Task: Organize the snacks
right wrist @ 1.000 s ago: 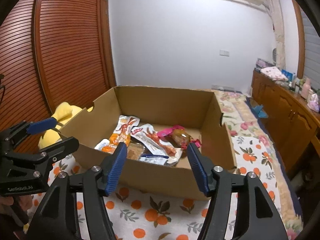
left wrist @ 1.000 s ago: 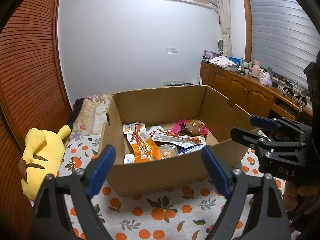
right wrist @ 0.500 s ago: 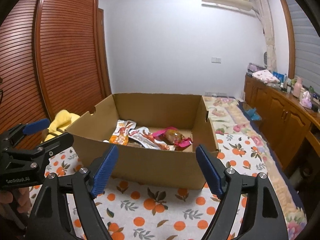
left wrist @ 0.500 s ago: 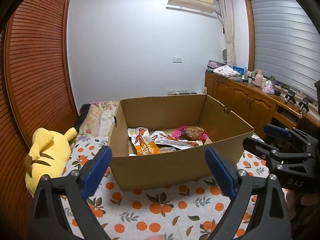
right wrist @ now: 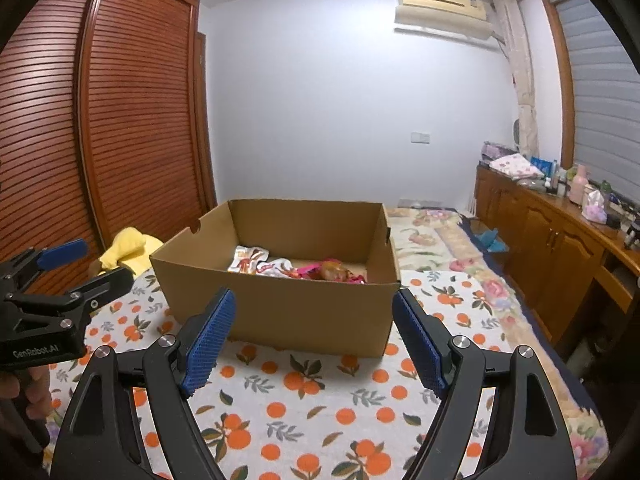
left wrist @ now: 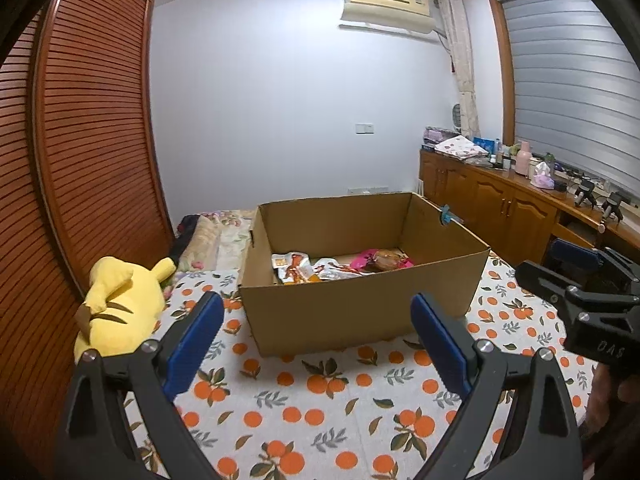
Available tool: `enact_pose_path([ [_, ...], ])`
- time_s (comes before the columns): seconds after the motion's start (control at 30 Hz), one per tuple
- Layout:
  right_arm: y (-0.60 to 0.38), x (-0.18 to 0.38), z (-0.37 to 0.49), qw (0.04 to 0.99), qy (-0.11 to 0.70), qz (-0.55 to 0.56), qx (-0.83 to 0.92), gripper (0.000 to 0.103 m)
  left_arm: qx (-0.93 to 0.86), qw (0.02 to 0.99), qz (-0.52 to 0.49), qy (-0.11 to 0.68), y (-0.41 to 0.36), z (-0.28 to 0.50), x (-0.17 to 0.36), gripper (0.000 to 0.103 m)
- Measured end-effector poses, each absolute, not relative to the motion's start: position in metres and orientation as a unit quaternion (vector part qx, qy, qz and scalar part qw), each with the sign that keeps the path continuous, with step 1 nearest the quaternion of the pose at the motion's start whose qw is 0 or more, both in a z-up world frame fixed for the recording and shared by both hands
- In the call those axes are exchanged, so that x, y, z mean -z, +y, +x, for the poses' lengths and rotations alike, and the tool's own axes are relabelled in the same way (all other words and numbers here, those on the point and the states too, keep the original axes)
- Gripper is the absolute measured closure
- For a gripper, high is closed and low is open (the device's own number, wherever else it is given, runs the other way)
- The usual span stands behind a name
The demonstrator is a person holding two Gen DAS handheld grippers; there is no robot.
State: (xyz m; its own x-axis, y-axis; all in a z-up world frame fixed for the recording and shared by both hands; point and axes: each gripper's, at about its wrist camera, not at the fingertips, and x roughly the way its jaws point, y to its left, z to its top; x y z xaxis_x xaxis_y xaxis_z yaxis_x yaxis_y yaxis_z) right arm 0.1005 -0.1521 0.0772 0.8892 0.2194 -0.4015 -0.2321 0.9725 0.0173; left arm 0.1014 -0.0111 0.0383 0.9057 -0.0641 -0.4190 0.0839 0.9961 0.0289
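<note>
An open cardboard box (left wrist: pixel 360 312) (right wrist: pixel 280 312) stands on a bed covered with an orange-fruit print. Inside lie several snack packets (left wrist: pixel 296 268) (right wrist: pixel 250 260), among them a pink-wrapped one (left wrist: pixel 380 260) (right wrist: pixel 334 272). My left gripper (left wrist: pixel 318 344) hangs open in front of the box's near wall, nothing between its blue pads. My right gripper (right wrist: pixel 312 340) is likewise open and empty, short of the box. Each gripper shows at the edge of the other's view: the right gripper (left wrist: pixel 584 292) and the left gripper (right wrist: pixel 52 292).
A yellow plush toy (left wrist: pixel 116 304) lies on the bed left of the box, against a slatted wooden wardrobe (left wrist: pixel 80 160). A wooden cabinet run (left wrist: pixel 500 208) with bottles and cloths lines the right wall. A floral quilt (right wrist: pixel 432 236) lies behind the box.
Both grippers have drawn back and a little up from the box, so it looks smaller and farther. The right gripper's pads stand wider apart than a second ago.
</note>
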Motion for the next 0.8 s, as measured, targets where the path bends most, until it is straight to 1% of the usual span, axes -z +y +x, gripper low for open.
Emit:
enact_pose_path([
  [0.13,-0.157,-0.08,0.09,0.975,0.194,-0.013,-0.104,0.02,0.036,0.976,0.02,0.213,-0.01,0.089,-0.04,0.008],
  [0.8,-0.169,-0.083,0.054,0.975,0.197,-0.014,-0.096,0.02,0.034,0.975,0.007,0.219,-0.005,0.044,-0.036,0.008],
])
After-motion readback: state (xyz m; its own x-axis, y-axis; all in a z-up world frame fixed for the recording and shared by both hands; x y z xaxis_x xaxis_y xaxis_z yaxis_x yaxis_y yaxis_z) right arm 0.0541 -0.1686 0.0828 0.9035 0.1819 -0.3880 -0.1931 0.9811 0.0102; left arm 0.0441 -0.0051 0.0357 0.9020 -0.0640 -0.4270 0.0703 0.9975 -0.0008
